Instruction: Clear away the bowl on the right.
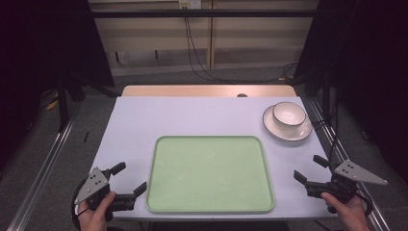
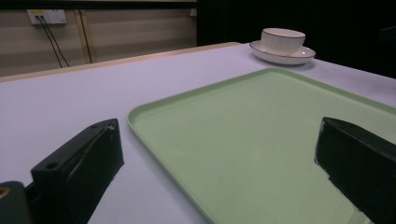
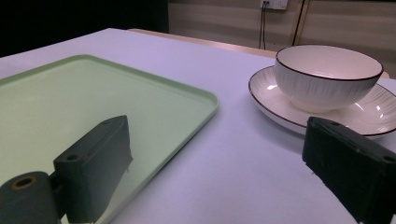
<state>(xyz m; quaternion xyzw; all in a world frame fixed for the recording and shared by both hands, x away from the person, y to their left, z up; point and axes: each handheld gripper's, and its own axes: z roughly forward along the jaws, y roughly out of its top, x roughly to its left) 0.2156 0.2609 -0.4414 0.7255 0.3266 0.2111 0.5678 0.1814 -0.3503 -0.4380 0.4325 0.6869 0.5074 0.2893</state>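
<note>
Bowl [image 1: 288, 114] sat empty on saucer [image 1: 278, 131], far right of table [image 1: 134, 120]. Green tray [image 1: 210, 207] lay bare, mid-table. Your right gripper [image 1: 311, 169] stood wide, holding nothing, near saucer. Your left gripper [image 1: 129, 178] likewise wide, empty, beside tray.

Tray [image 1: 210, 174] mid-table, near edge; bowl [image 1: 288, 114] on plate [image 1: 276, 130], behind tray's right corner, seemingly apart.

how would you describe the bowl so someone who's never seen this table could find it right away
Start at the big green tray in the middle of the table, then look past its far right corner. There a white plate sits, and the bowl stands on it: white, ribbed outside, with a thin dark rim, the only deep dish.
</note>
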